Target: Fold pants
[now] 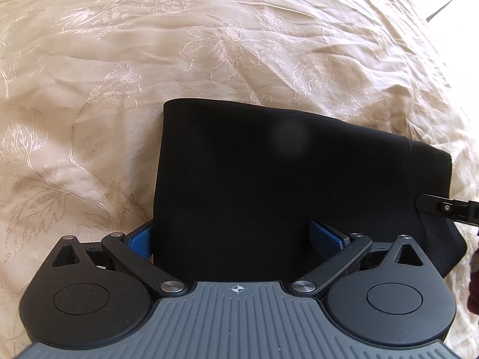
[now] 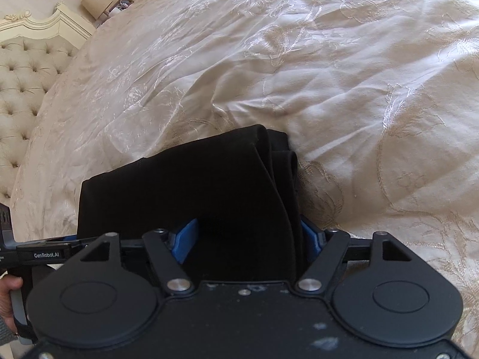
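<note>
The black pants [image 1: 269, 179] lie folded into a compact block on a cream bedspread [image 1: 149, 59]. My left gripper [image 1: 236, 242] is open wide at the block's near edge, its blue pads [image 1: 140, 240] spread either side of the cloth. In the right wrist view the pants [image 2: 185, 191] show stacked folded layers at their right end. My right gripper [image 2: 250, 239] is open around that end, blue pads [image 2: 187, 240] on both sides of the cloth. The right gripper's finger shows at the right edge of the left wrist view [image 1: 446, 208].
The embroidered cream bedspread [image 2: 329, 74] covers the bed all around. A tufted headboard [image 2: 21, 83] and a small lamp [image 2: 95, 4] stand at the far left in the right wrist view. The left gripper's handle and a hand [image 2: 12, 287] show at lower left.
</note>
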`<state>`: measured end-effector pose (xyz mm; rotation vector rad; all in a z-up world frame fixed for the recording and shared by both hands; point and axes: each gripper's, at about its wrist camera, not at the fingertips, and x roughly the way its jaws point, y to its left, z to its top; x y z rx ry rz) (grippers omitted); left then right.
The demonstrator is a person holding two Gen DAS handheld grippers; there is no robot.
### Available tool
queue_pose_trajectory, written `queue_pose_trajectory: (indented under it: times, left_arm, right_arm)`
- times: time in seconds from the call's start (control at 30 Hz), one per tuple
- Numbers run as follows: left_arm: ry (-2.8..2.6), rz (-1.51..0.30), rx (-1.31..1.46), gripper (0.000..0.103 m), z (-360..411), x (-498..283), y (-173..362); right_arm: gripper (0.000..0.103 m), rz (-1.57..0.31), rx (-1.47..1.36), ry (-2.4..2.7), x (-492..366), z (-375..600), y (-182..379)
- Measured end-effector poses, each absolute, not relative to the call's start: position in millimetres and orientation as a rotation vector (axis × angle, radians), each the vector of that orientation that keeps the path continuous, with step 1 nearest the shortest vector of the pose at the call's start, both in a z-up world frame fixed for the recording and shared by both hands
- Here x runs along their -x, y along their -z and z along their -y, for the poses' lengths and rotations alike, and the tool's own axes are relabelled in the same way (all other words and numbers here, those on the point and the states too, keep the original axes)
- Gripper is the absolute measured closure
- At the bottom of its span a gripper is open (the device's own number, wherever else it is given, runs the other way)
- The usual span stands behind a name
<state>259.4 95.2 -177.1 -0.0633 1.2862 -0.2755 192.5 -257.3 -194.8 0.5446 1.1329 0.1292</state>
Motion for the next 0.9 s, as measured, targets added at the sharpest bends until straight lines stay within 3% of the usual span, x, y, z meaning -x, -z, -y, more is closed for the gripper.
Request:
queue_pose_trajectory:
  times: [0.1, 0.17, 0.23, 0.3, 0.4, 0.63, 0.9]
  left_arm:
    - [0.264, -1.276, 0.025, 0.018, -77.6, -268.2, 168.7]
    - [0.241, -1.250, -0.002, 0.052, -70.5, -264.7, 159.3]
    - [0.204, -1.223, -0.026, 0.075, -67.9, -257.9, 147.8]
    - [0.181, -1.216, -0.022, 0.079, -66.2, -254.5, 140.9]
    - [0.152, -1.195, -0.062, 0.082, -57.9, -255.4, 136.5]
    - [0.112, -1.163, -0.097, 0.087, -87.0, -243.6, 119.4]
    - [-0.014, -1.199, 0.008, 0.087, -234.2, -225.7, 117.1]
  right_arm:
    - [0.032, -1.159, -0.569, -0.120, -196.2, 261.0, 193.1]
    - [0.041, -1.173, -0.564, -0.097, -198.6, 262.7, 189.1]
    - [0.054, -1.168, -0.546, -0.073, -196.2, 261.7, 182.5]
    - [0.071, -1.152, -0.552, -0.061, -190.1, 261.2, 174.8]
    - [0.079, -1.139, -0.567, -0.054, -183.8, 258.0, 168.9]
    - [0.080, -1.154, -0.584, -0.071, -183.1, 228.4, 160.1]
    - [0.080, -1.219, -0.493, -0.218, -204.5, 95.2, 162.2]
